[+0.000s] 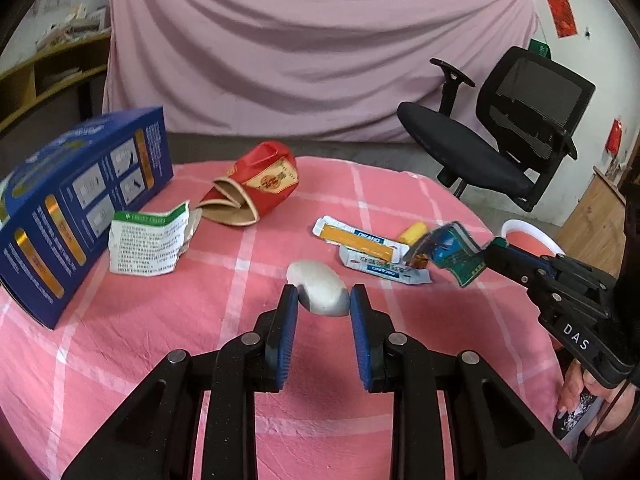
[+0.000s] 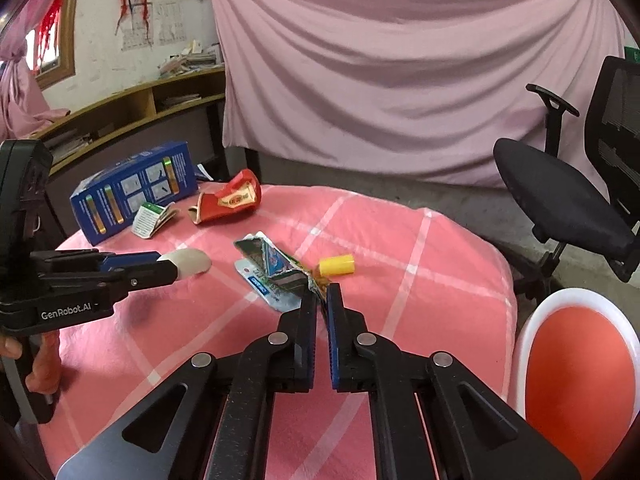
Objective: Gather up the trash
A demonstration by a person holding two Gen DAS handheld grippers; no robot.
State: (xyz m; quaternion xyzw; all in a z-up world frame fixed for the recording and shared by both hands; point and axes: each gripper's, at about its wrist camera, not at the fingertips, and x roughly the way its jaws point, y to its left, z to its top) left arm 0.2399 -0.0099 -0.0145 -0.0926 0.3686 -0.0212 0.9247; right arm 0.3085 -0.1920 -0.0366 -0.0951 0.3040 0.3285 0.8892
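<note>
On the tabletop (image 1: 400, 200), the box (image 1: 80, 208) stands far left, a leaflet (image 1: 148, 240) leaning just before it. The crushed carton (image 1: 256, 188) lies behind the wad (image 1: 320, 288); sachets (image 1: 360, 248) and a capsule (image 1: 414, 232) lie right. The chair (image 1: 500, 132) stands beyond.

Left tool (image 1: 324, 300) fingers clamp white lump (image 1: 320, 286) low over tabletop (image 1: 160, 320); right tool (image 2: 321, 294) pinches wrapper (image 2: 276, 268) above tabletop.

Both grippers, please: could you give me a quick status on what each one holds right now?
Left gripper shut on white wad. Right gripper shut on blue-green wrapper, lifted. Red pack, blue box, leaflet remain. Nothing obstructing.
</note>
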